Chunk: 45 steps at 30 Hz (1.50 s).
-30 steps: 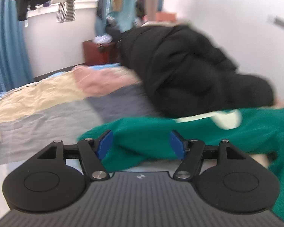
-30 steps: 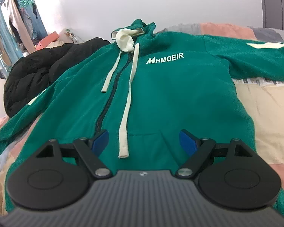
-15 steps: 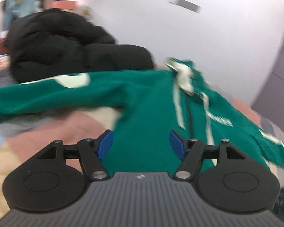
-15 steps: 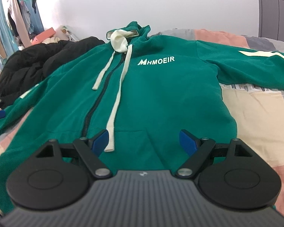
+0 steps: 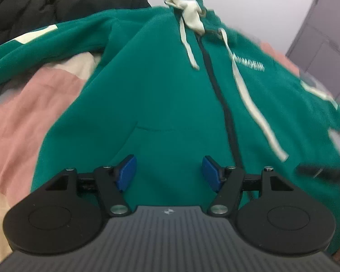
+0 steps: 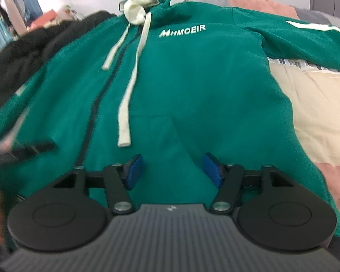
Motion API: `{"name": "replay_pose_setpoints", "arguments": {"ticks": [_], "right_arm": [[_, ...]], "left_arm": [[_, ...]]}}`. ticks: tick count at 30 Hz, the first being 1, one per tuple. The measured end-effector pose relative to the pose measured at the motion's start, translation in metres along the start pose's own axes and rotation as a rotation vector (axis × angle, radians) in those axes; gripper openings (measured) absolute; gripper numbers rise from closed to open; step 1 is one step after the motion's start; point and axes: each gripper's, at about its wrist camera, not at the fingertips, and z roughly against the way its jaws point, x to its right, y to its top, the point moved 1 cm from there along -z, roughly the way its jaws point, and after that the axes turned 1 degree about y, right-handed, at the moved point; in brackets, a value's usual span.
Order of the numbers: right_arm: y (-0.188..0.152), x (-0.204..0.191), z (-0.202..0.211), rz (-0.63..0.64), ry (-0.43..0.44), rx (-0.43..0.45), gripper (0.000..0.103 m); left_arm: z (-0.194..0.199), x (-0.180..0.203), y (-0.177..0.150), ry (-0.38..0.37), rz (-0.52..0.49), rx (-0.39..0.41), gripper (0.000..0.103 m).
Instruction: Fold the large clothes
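Garment: a green zip hoodie (image 6: 192,86) lies face up and spread flat on the bed (image 6: 315,117), hood toward the wall, hem toward the two grippers. Laid out this way, the whole front is open for a first fold.
Sleeves: both are stretched outward from the body; one shows in the right wrist view (image 6: 306,40), the other in the left wrist view (image 5: 45,43). Neither is folded in yet, so I judge the folding has not begun.
Drawstrings: two pale cords (image 6: 127,104) trail loose down the chest beside the zip (image 5: 224,104); they could get trapped in a fold.
Neighbouring item: a black padded jacket (image 5: 45,2) is heaped just beside the hoodie's shoulder, its edge touching or overlapping the sleeve; I cannot tell which.
Left gripper (image 5: 167,172): open, nothing between the blue pads, poised over the lower front near the pocket seam, left of the zip.
Right gripper (image 6: 173,170): jaws have just been closing but stand apart; only cloth lies beneath, none pinched.
Pose: both tools tilt downward and forward over the hem, side by side; the left one's tip (image 6: 34,147) shows as a blur in the right view.
Assessment: the hands look set to take the hem or the lower corners.
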Motion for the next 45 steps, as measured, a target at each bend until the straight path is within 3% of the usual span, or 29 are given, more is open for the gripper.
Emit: {"name": "replay_pose_setpoints", "arguments": {"ticks": [5,9,12,14,15,17,22,27,29,33,37,40,43,45], "right_arm": [[0.028,0.036,0.039,-0.125,0.031,0.079,0.060],[0.044,0.087,0.070,-0.257,0.003,0.141,0.060],[0.053,0.139,0.088,-0.380,-0.033,0.196,0.062],[0.055,0.177,0.096,-0.470,-0.071,0.245,0.084],[0.054,0.197,0.097,-0.518,-0.084,0.282,0.089],[0.052,0.235,0.093,-0.604,-0.104,0.342,0.089],[0.053,0.320,0.054,-0.774,-0.060,0.453,0.089],[0.075,0.385,0.030,-0.919,0.025,0.618,0.090],[0.089,0.404,0.020,-0.956,0.049,0.620,0.090],[0.118,0.431,0.011,-1.004,-0.033,0.579,0.090],[0.142,0.444,0.027,-1.041,-0.013,0.687,0.091],[0.167,0.442,0.054,-0.919,0.095,0.799,0.091],[0.179,0.423,0.079,-0.736,0.130,0.887,0.091],[0.172,0.413,0.088,-0.670,0.094,0.921,0.090]], "left_arm": [[0.002,0.007,-0.002,-0.011,-0.024,0.004,0.071],[0.013,0.000,0.005,-0.092,0.049,0.024,0.071],[0.021,-0.007,0.012,-0.103,0.092,0.059,0.071],[0.023,-0.011,0.015,-0.098,0.124,0.078,0.071],[0.024,-0.012,0.016,-0.100,0.140,0.085,0.071],[0.026,-0.014,0.018,-0.096,0.159,0.096,0.071],[0.024,-0.012,0.022,-0.065,0.167,0.118,0.071],[0.019,-0.007,0.025,-0.044,0.167,0.131,0.071],[0.016,-0.006,0.028,-0.038,0.174,0.136,0.071],[0.007,-0.007,0.033,-0.028,0.197,0.137,0.071],[0.003,-0.010,0.034,-0.017,0.210,0.134,0.071],[0.005,-0.013,0.035,-0.021,0.217,0.145,0.071],[0.010,-0.013,0.035,-0.032,0.222,0.160,0.071],[0.012,-0.012,0.035,-0.036,0.221,0.164,0.071]]}}
